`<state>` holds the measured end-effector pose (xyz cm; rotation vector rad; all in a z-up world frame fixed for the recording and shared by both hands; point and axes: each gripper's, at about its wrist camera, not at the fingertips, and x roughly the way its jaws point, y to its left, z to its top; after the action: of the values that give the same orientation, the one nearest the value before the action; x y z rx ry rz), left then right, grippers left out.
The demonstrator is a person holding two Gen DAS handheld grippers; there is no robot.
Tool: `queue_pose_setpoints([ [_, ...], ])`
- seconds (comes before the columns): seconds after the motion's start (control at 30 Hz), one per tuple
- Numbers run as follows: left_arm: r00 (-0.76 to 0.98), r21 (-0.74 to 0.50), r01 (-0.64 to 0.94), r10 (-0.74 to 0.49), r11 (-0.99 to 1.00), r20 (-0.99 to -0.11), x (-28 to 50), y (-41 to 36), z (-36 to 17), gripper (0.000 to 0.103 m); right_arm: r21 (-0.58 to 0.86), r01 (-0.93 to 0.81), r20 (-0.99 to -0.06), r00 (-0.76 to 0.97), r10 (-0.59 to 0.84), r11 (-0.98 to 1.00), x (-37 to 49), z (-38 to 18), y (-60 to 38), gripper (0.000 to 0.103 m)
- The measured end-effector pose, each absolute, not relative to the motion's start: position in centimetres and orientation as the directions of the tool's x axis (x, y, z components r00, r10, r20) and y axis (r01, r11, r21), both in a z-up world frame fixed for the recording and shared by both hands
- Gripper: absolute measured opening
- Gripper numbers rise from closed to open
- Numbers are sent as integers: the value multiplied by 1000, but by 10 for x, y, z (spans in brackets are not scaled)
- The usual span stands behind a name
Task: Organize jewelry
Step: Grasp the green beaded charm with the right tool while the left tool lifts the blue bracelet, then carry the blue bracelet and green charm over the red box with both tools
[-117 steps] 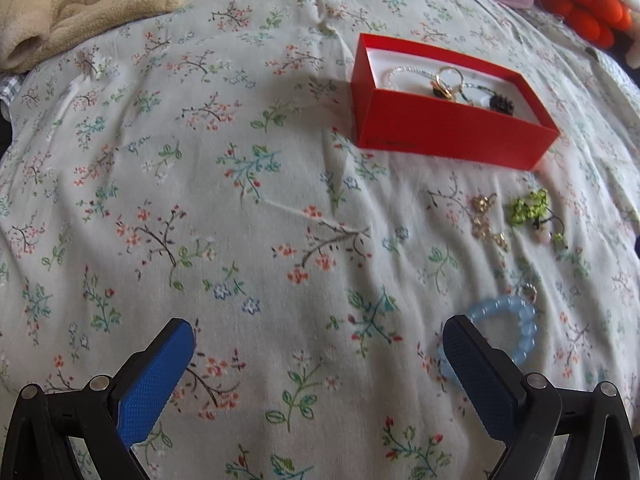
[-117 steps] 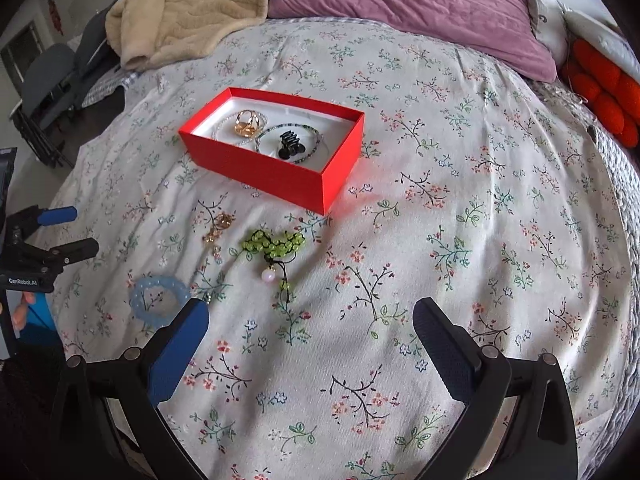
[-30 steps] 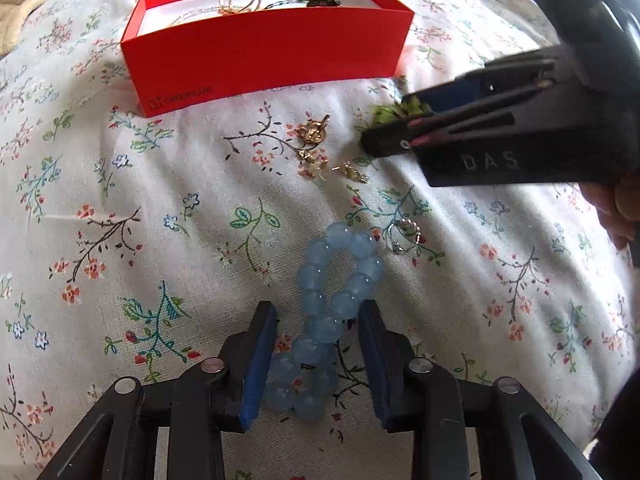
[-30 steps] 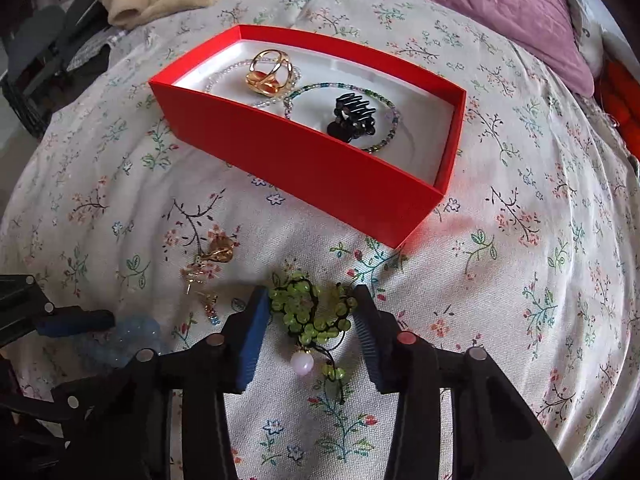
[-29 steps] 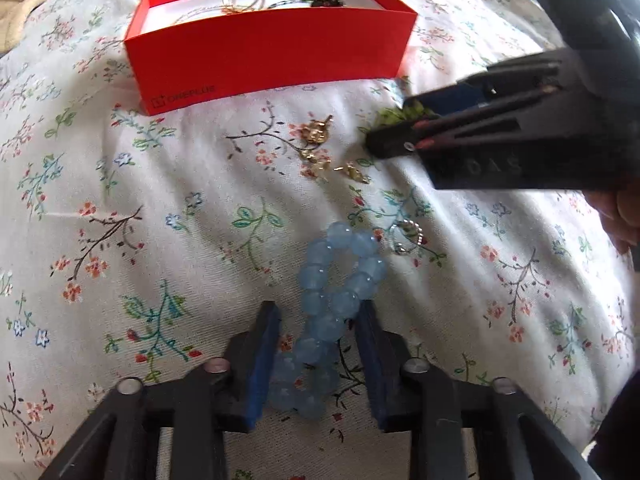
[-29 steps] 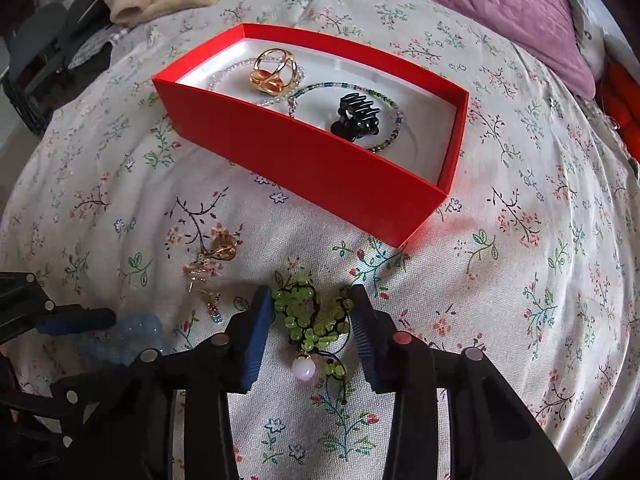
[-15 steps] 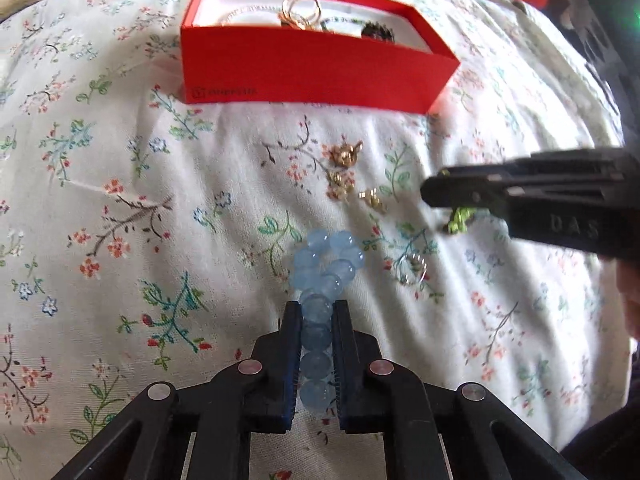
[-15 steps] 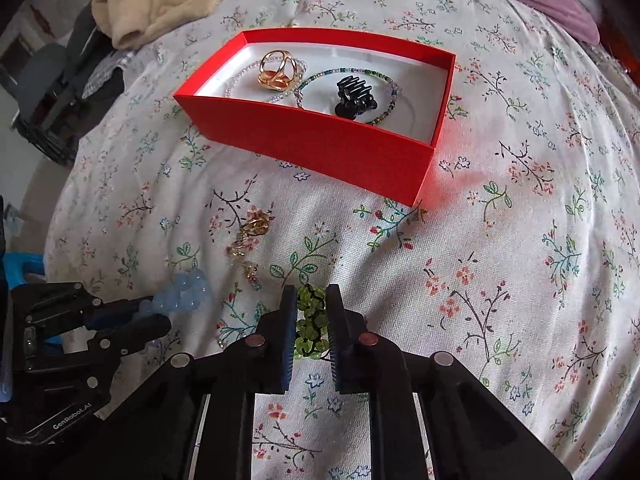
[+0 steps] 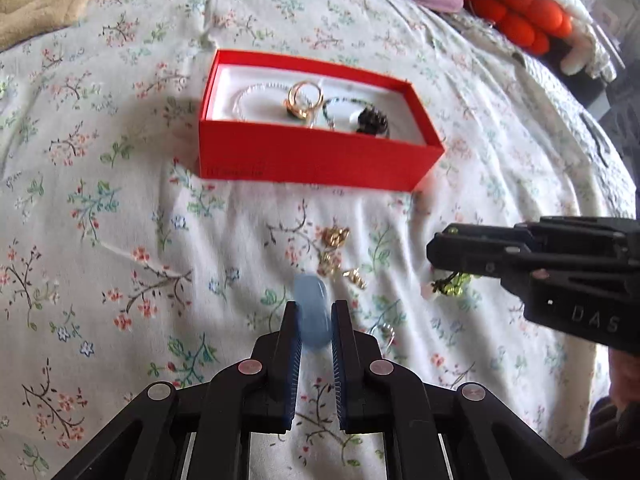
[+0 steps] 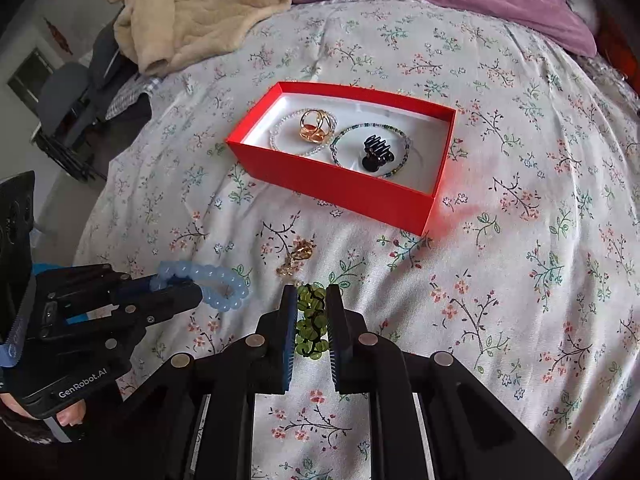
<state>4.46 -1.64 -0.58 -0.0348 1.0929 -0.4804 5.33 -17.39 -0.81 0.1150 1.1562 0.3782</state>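
The left gripper [image 9: 314, 320] jaws pinch the blue bracelet [image 10: 212, 280]; the right gripper [image 10: 312, 312] jaws pinch the green bead piece [image 10: 310, 320], both above the bed [image 10: 520, 280]. Next, probably carry each over the red box [image 10: 332, 184] and release.

Blue bracelet [image 9: 313, 312] motion-blurred; box [image 9: 312, 156] lettering unreadable.

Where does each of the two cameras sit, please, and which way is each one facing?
Left wrist: on the left hand-held gripper, looking down its fingers, shut on the blue bracelet, toward the red box; the right hand-held gripper enters from the right.
Right wrist: on the right hand-held gripper, shut on the green bead piece, facing the box; the left one and a hand show lower left.
Shared: box, bedspread, gold earrings.
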Motion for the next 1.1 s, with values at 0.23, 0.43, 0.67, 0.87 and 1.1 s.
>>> queue_pose_setpoints([
  [0.23,417,-251,353,-392,901,-820,53,-23,13,9,298,-220,-850,381,363,929,51,8,-183,15],
  [0.43,450,-242,351,-390,904,-804,57,-29,24,9,309,-203,-835,410,367,929,53,20,-189,15],
  [0.67,489,-234,350,-390,907,-780,61,-35,39,9,325,-186,-813,446,374,927,57,32,-195,15],
  [0.87,521,-221,344,-381,913,-764,67,-42,49,9,312,-174,-803,476,358,934,64,40,-198,15],
  [1.1,521,-271,337,-418,902,-744,89,-50,55,9,310,-111,-786,528,320,944,81,46,-212,15],
])
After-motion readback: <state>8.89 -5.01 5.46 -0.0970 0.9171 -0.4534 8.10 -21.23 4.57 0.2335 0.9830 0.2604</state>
